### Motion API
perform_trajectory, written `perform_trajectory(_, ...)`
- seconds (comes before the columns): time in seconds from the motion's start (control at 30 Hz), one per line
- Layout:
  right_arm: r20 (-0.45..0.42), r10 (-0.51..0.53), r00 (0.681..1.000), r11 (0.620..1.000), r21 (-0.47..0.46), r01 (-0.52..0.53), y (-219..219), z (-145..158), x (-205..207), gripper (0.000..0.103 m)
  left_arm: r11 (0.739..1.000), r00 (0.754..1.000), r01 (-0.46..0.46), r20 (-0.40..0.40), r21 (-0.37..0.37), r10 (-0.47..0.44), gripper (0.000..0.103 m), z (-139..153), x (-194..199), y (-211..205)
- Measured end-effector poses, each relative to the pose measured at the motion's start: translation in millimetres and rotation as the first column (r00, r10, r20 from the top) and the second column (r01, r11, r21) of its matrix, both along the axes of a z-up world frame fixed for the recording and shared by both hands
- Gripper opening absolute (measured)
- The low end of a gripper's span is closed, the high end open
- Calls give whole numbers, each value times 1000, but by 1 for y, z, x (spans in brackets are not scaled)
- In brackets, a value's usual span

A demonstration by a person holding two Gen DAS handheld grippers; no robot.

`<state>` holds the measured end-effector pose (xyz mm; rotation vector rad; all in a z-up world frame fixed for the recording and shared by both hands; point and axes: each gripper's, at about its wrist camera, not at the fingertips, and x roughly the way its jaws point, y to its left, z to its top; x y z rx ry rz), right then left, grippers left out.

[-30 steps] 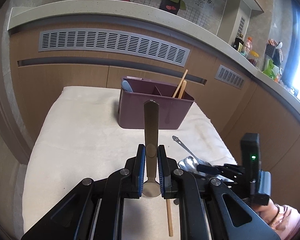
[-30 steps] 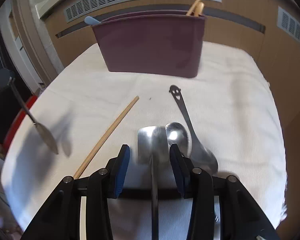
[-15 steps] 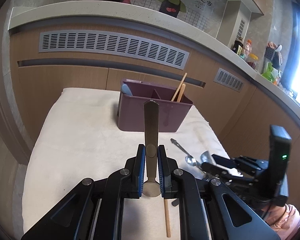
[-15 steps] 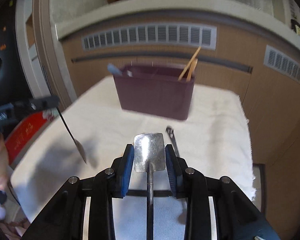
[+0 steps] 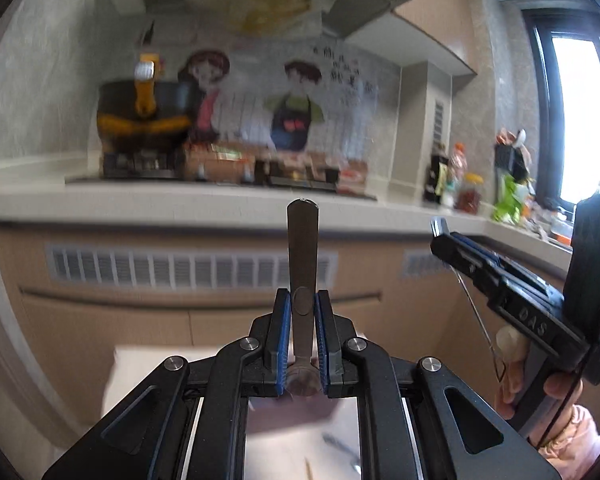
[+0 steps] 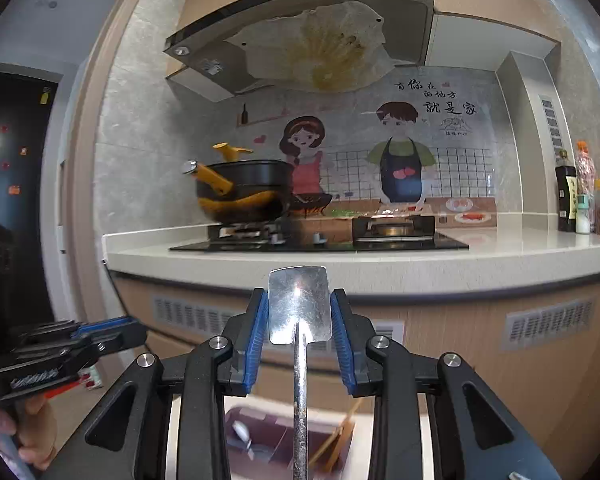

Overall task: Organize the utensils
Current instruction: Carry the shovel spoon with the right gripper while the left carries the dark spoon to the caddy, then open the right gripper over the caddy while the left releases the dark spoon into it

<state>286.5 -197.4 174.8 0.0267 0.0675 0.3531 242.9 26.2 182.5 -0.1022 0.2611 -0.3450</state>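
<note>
The left gripper (image 5: 302,320) is clamped narrowly on a spoon (image 5: 302,256). The flat handle is pinched between the blue pads (image 5: 283,332) and stands up past the fingertips, while the bowl end sits low between the jaws, near the gripper's body. The gripper is held high, facing the counter (image 5: 180,204) and the vent grille (image 5: 172,268) in the cabinet front below it.

The right gripper (image 6: 300,320) is closed on a small metal spatula (image 6: 299,304). Its shiny square blade is gripped on both edges by the blue pads (image 6: 256,340), and the thin handle (image 6: 300,408) runs back toward the camera. The gripper is pointed level at the stove (image 6: 320,240), where a black pot (image 6: 244,192) with yellow handles is seen under the range hood (image 6: 300,40). Bottles (image 6: 568,200) stand on the counter at the right.

In the right wrist view, the purple utensil holder (image 6: 260,440) is seen far below, between the gripper's arms, blurred, with wooden chopsticks (image 6: 332,444) leaning in its right compartment and a pale blue utensil (image 6: 240,428) at its left. In the left wrist view, a strip of the white cloth (image 5: 140,364) is visible below, with a blurred utensil (image 5: 340,446) lying on it.

Each gripper is seen in the other's view, held by a hand (image 5: 540,384).
</note>
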Motion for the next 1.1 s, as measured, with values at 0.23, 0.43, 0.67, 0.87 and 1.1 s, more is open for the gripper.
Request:
perform_trajectory(0.23, -84, 7, 996, 1000, -5, -7, 18, -33, 68, 29, 1000, 1000, -13, -25, 19, 14, 12, -8, 59, 1)
perform_trajectory(0.43, -184, 1, 983, 1000, 3, 0, 24, -89, 120, 29, 1000, 989, -12, -145, 14, 14, 13, -62, 115, 2)
perform_trajectory(0.67, -274, 6, 962, 1000, -20, -12, 25, -130, 138, 29, 1000, 971, 0, -241, 14, 4, 13, -110, 139, 2)
perform_trajectory(0.87, -323, 0, 946, 997, -75, -25, 19, -141, 123, 39, 999, 947, 24, -320, 30, -14, 14, -137, 143, -7)
perform_trajectory(1.1, -284, -93, 954, 983, -177, 43, 1, -135, 73, 87, 1000, 930, 14, -368, 9, -10, 16, -143, 130, -6)
